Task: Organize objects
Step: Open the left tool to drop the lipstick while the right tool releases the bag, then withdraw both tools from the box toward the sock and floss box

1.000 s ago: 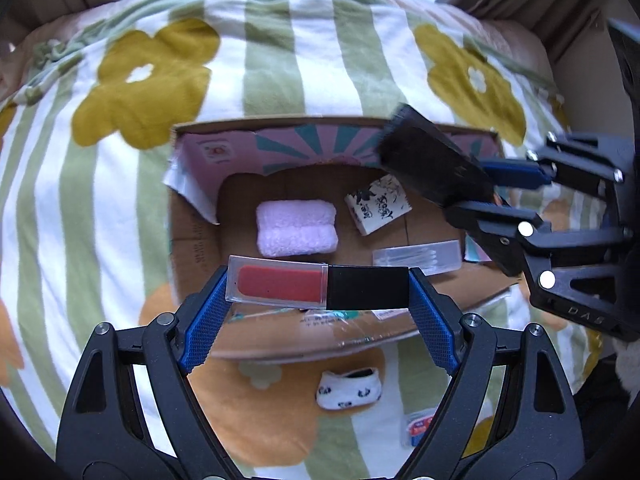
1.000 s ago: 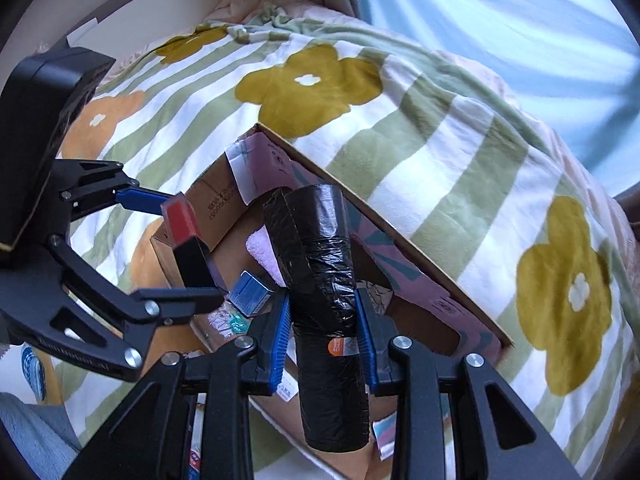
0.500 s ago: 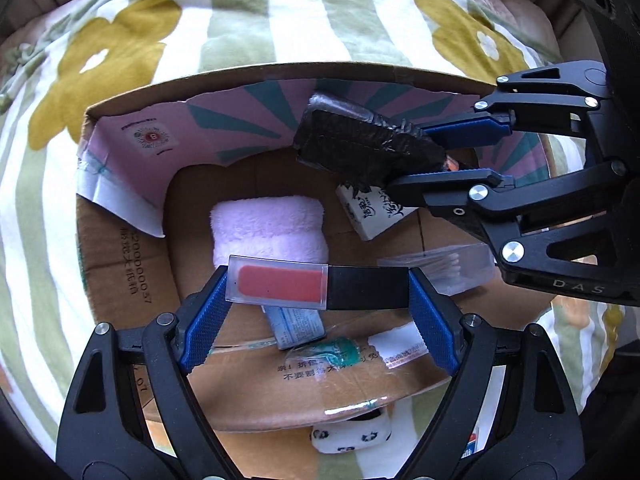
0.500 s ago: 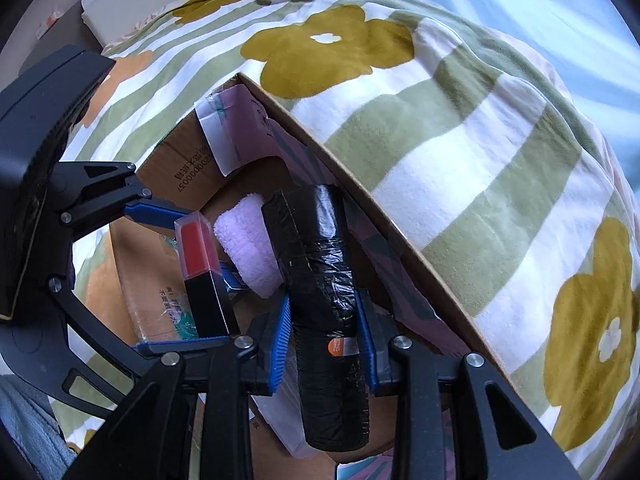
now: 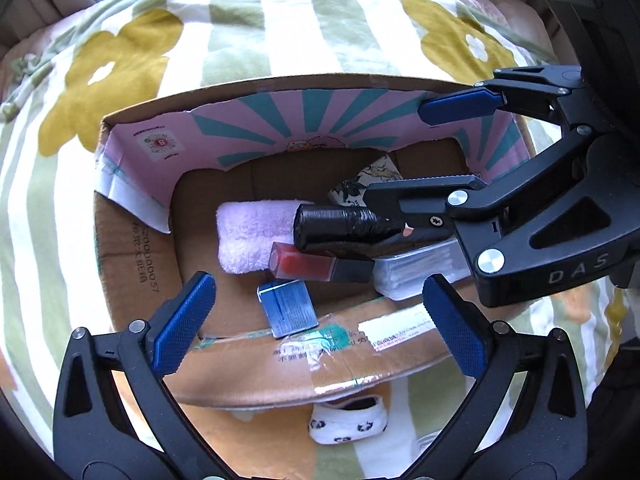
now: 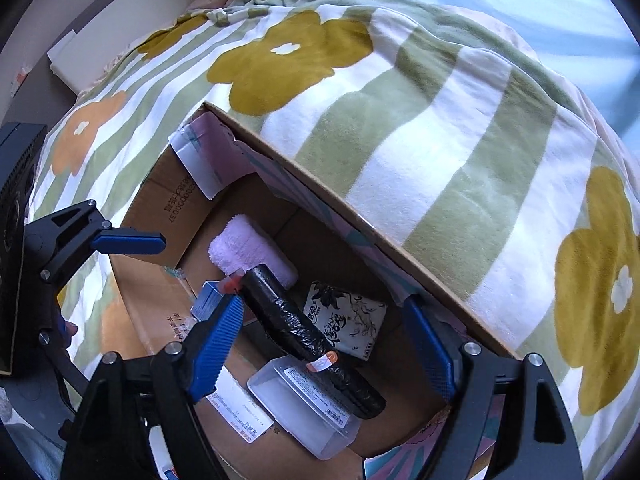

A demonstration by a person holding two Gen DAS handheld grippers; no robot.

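A cardboard box (image 5: pixel 132 248) lies open on a flowered blanket. Inside lie a black bag roll (image 5: pixel 340 226), a red lip-gloss tube with a black cap (image 5: pixel 316 266), a pink folded towel (image 5: pixel 248 236), a small blue box (image 5: pixel 288 308), a clear plastic case (image 5: pixel 420 274) and a printed packet (image 5: pixel 360 188). My left gripper (image 5: pixel 320 322) is open and empty above the box's near edge. My right gripper (image 6: pixel 328 344) is open and empty over the box; the roll (image 6: pixel 304 332) rests below it across the clear case (image 6: pixel 304 404).
A white panda-print item (image 5: pixel 348 426) lies on the blanket (image 5: pixel 240 20) in front of the box. The blanket surrounds the box on all sides (image 6: pixel 420 120). A beige wall edge (image 6: pixel 120 28) stands at the far left of the right wrist view.
Both grippers opened. The left one let go of the lip-gloss tube and the right one let go of the black roll; both now lie in the box.
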